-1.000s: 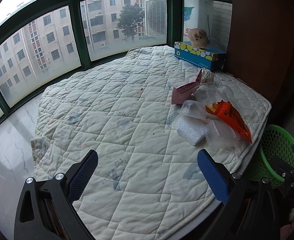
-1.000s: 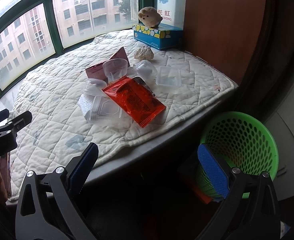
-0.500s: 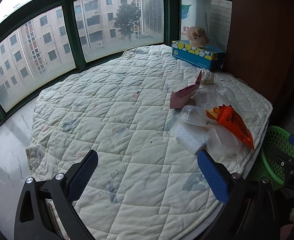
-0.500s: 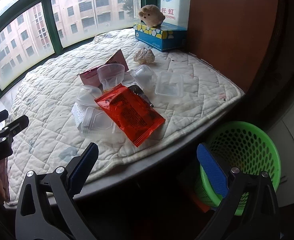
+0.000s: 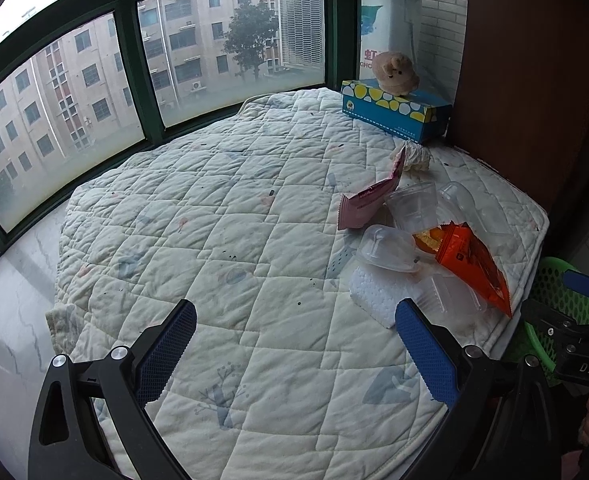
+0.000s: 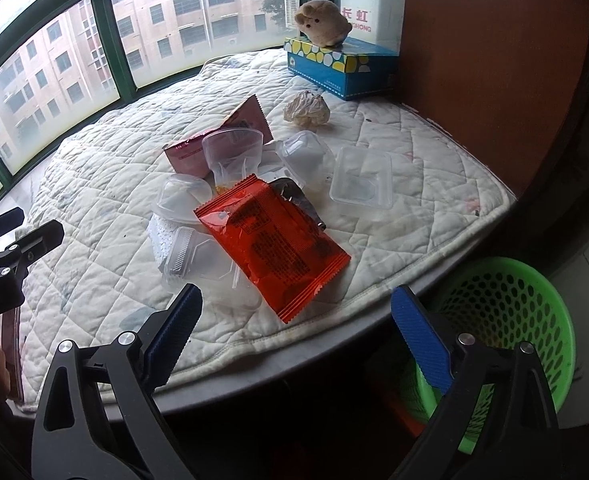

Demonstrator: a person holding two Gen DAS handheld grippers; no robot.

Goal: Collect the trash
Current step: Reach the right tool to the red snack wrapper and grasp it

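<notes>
A pile of trash lies on the quilted mat (image 6: pixel 414 208): a red wrapper (image 6: pixel 274 240) (image 5: pixel 474 260), a pink wrapper (image 6: pixel 222 136) (image 5: pixel 368 202), a clear cup (image 6: pixel 232 152), several clear plastic tubs (image 6: pixel 361 176), a white foam piece (image 5: pixel 374 292) and a crumpled paper ball (image 6: pixel 306 108). A green basket (image 6: pixel 506 320) stands on the floor below the mat's right edge. My right gripper (image 6: pixel 294 316) is open and empty, just before the red wrapper. My left gripper (image 5: pixel 294 332) is open and empty over the mat, left of the pile.
A blue tissue box (image 6: pixel 338 68) with a plush toy (image 6: pixel 322 24) on it stands at the far corner by the window. A brown wall panel (image 6: pixel 494 60) borders the mat on the right. Green-framed windows (image 5: pixel 142 92) ring the far side.
Both grippers have moved forward toward the mat and the pile. Both stay open and empty.
</notes>
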